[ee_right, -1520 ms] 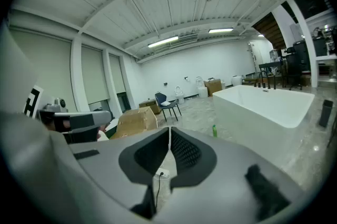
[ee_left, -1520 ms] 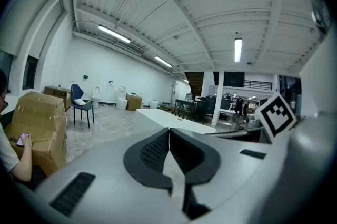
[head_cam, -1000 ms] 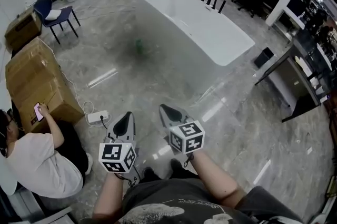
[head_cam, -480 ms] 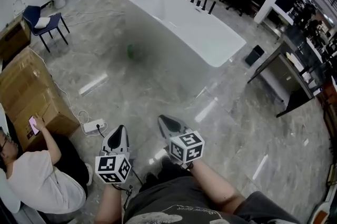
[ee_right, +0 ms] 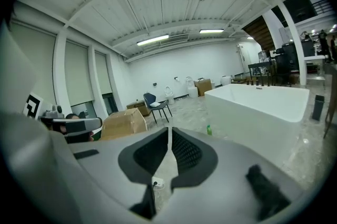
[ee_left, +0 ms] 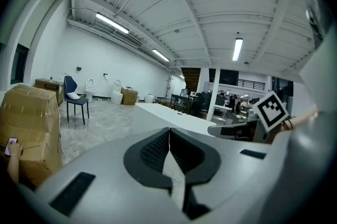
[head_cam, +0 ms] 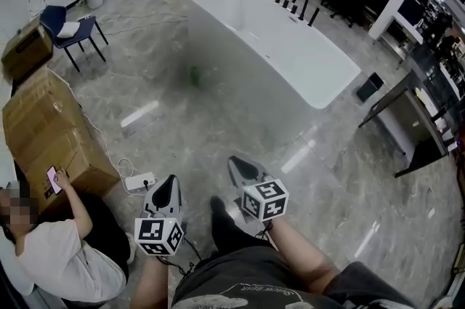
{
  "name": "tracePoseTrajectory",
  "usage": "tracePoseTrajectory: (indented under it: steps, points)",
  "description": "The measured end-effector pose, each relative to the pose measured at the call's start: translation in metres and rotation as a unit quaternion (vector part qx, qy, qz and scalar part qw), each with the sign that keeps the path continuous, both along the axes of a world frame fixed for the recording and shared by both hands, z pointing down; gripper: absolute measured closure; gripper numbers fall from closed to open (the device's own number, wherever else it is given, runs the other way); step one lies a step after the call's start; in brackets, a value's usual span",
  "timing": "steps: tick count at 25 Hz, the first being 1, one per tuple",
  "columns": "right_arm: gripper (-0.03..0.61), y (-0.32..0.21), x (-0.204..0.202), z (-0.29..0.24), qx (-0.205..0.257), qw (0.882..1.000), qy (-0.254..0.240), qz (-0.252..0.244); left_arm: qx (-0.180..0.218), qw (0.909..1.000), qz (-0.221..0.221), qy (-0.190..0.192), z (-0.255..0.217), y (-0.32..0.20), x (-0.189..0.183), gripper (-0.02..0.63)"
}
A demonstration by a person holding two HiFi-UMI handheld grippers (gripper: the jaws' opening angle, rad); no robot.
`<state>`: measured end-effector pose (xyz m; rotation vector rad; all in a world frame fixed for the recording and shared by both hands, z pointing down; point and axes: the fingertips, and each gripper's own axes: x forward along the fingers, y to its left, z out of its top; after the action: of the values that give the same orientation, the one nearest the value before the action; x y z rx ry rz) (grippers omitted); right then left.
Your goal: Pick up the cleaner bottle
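The cleaner bottle [head_cam: 194, 75] is a small green bottle standing on the marble floor beside the near wall of the white bathtub [head_cam: 290, 46]. It also shows far ahead in the right gripper view, as a green bottle [ee_right: 209, 129] left of the tub [ee_right: 263, 107]. Both grippers are held low in front of the person, far short of the bottle. My left gripper [head_cam: 168, 187] has its jaws closed together and holds nothing. My right gripper [head_cam: 240, 166] is likewise shut and empty. In the left gripper view the bottle is not visible.
A seated person [head_cam: 58, 257] with a phone is at the lower left, beside large cardboard boxes [head_cam: 51, 126] and a power strip [head_cam: 138, 182] with cables. A blue chair [head_cam: 73, 24] stands at the far left. Dark tables [head_cam: 414, 118] line the right side.
Both grippers have sunk lower in the head view as the person steps forward. A dark shoe now shows between them. Both stay shut.
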<state>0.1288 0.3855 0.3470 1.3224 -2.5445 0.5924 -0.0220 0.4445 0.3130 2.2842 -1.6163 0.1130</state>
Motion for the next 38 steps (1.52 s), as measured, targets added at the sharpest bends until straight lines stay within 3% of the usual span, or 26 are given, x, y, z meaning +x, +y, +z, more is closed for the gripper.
tracePoseTrajectory:
  steps: [10, 19, 30, 38]
  points:
    - [0.544, -0.179, 0.009, 0.032, -0.040, 0.999, -0.010, -0.005, -0.022, 0.9986, -0.036, -0.032, 0.008, -0.173, -0.003, 0.598]
    - [0.543, -0.267, 0.005, 0.039, -0.040, 0.999, -0.004, -0.022, -0.030, 0.9965, -0.069, -0.037, 0.009, -0.249, -0.019, 0.598]
    - [0.543, -0.332, -0.031, 0.057, -0.054, 0.998, 0.005, -0.023, -0.037, 0.9979, -0.041, -0.033, 0.029, -0.338, -0.046, 0.598]
    - [0.543, -0.454, -0.075, 0.081, -0.071, 0.997, 0.027, 0.016, -0.055, 0.9981, -0.002, -0.026, 0.059, -0.468, -0.099, 0.598]
